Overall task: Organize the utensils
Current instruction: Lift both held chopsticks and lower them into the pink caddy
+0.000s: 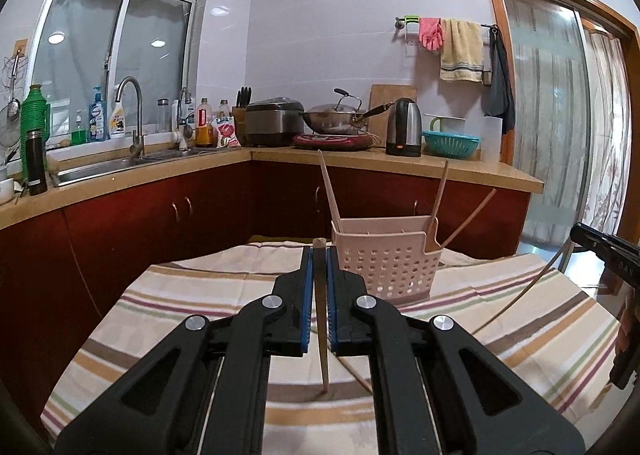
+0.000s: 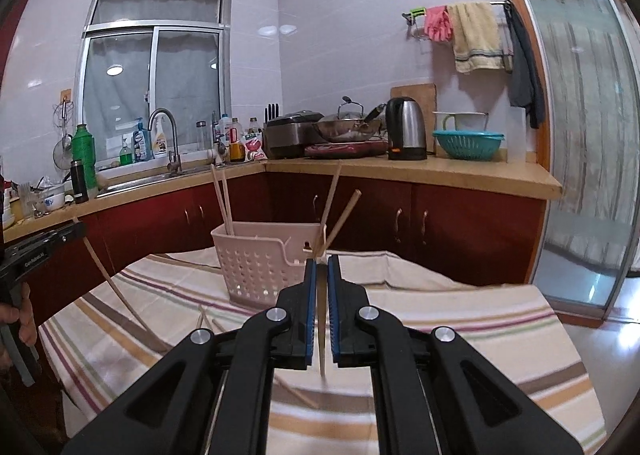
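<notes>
A pink perforated utensil basket (image 1: 386, 261) (image 2: 262, 267) stands on the striped cloth and holds several wooden chopsticks (image 1: 329, 191) (image 2: 222, 197) and a wooden spoon (image 1: 434, 225). My left gripper (image 1: 319, 255) is shut on one wooden chopstick (image 1: 322, 335), held upright just left of the basket. My right gripper (image 2: 321, 263) is shut on another chopstick (image 2: 321, 335), in front of the basket's right end. Loose chopsticks (image 2: 206, 317) lie on the cloth. Each gripper shows at the edge of the other view, the right gripper (image 1: 608, 251) and the left gripper (image 2: 36, 251), each with its chopstick.
The striped cloth (image 1: 180, 295) (image 2: 460, 315) covers the table. Behind it runs an L-shaped counter (image 1: 160, 175) with sink, bottles, rice cooker, wok, kettle (image 2: 406, 129) and teal colander (image 2: 468, 143). A glass door (image 2: 580, 135) is at right.
</notes>
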